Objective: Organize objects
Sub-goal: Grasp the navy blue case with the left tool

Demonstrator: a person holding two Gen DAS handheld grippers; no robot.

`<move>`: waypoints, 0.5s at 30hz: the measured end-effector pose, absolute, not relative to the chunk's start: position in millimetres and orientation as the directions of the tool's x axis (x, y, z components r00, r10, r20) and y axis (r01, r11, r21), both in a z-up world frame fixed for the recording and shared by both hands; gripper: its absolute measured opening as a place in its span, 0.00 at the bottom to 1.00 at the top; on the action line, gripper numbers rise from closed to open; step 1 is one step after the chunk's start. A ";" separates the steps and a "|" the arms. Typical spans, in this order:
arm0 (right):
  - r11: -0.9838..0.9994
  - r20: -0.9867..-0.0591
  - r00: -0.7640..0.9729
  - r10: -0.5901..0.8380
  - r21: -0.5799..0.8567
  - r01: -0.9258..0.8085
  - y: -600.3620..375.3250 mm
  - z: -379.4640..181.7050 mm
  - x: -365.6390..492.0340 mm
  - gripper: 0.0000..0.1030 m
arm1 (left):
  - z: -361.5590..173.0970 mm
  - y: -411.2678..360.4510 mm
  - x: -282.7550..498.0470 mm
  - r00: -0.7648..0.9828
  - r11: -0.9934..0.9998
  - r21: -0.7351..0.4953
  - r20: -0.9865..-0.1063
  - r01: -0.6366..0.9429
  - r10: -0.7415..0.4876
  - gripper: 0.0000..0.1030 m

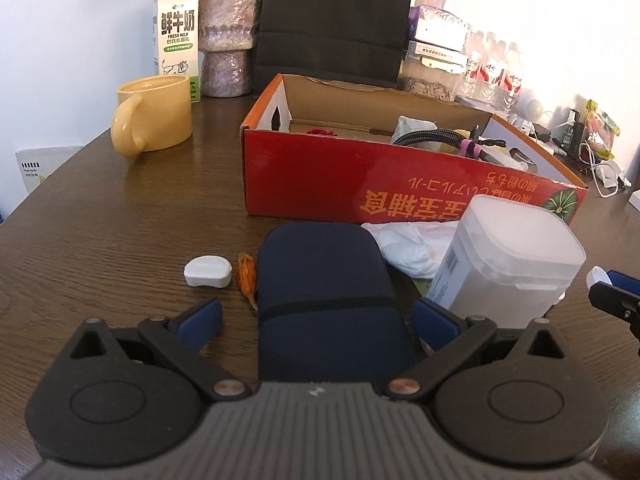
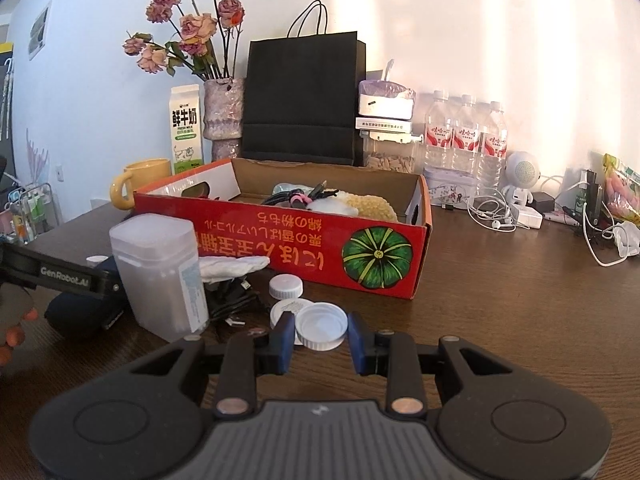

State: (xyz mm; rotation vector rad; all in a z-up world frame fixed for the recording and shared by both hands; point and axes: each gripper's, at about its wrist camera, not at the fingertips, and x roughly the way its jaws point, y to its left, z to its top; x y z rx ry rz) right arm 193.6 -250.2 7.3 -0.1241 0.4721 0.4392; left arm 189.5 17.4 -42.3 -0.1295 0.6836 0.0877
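Observation:
My left gripper (image 1: 316,316) is open, its blue pads on either side of a dark navy pouch (image 1: 324,292) lying on the table, apart from it. A small white case (image 1: 208,271) and a dried orange petal (image 1: 247,276) lie left of the pouch. A frosted plastic box (image 1: 508,256) stands to its right. My right gripper (image 2: 320,340) is open around a white jar lid (image 2: 321,326), with a gap on the right side. Two more white lids (image 2: 285,286) lie beyond. The red cardboard box (image 2: 320,248) holds cables and soft items.
A yellow mug (image 1: 154,118), milk carton (image 1: 176,36), flower vase (image 2: 224,116) and black paper bag (image 2: 302,100) stand behind the box. Water bottles (image 2: 464,132), earphones (image 2: 496,216) and chargers crowd the far right. A crumpled tissue (image 1: 412,246) and black cable (image 2: 236,300) lie by the frosted box.

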 end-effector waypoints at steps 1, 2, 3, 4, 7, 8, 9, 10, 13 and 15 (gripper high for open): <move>0.899 -0.465 0.799 0.381 -0.015 -0.437 -250.3 7.3 193.6 0.27 | -42.6 17.1 189.2 0.773 0.988 -0.090 -0.633 -0.124 0.040 1.00; 0.899 -0.465 0.799 0.382 -0.015 -0.438 -250.4 7.3 193.6 0.26 | -42.9 16.5 189.2 0.774 0.988 -0.086 -0.632 -0.126 0.044 0.99; 0.899 -0.464 0.800 0.381 -0.015 -0.437 -250.3 7.3 193.3 0.26 | -43.0 16.1 189.0 0.775 0.988 -0.083 -0.630 -0.127 0.047 0.97; 0.899 -0.464 0.800 0.381 -0.015 -0.437 -250.3 7.4 193.3 0.26 | -43.1 15.2 188.7 0.777 0.989 -0.079 -0.628 -0.128 0.050 0.96; 0.899 -0.464 0.800 0.381 -0.015 -0.437 -250.1 7.6 193.3 0.26 | -42.7 12.5 186.9 0.784 0.990 -0.074 -0.619 -0.122 0.051 0.87; 0.899 -0.463 0.800 0.381 -0.015 -0.437 -250.0 7.7 193.4 0.26 | -42.5 12.1 186.2 0.788 0.990 -0.076 -0.614 -0.118 0.047 0.81; 0.899 -0.464 0.800 0.381 -0.015 -0.437 -250.1 7.6 193.1 0.26 | -42.2 11.8 185.5 0.792 0.991 -0.078 -0.608 -0.112 0.042 0.74; 0.899 -0.464 0.800 0.381 -0.016 -0.437 -250.1 7.5 193.1 0.26 | -41.9 11.8 184.8 0.796 0.991 -0.083 -0.605 -0.106 0.035 0.73; 0.900 -0.464 0.800 0.380 -0.016 -0.437 -250.0 7.7 193.4 0.26 | -40.9 12.7 182.5 0.803 0.991 -0.086 -0.596 -0.103 0.032 0.69; 0.900 -0.463 0.801 0.380 -0.015 -0.436 -250.2 7.9 193.5 0.26 | -39.2 14.4 179.9 0.808 0.990 -0.094 -0.588 -0.101 0.027 0.66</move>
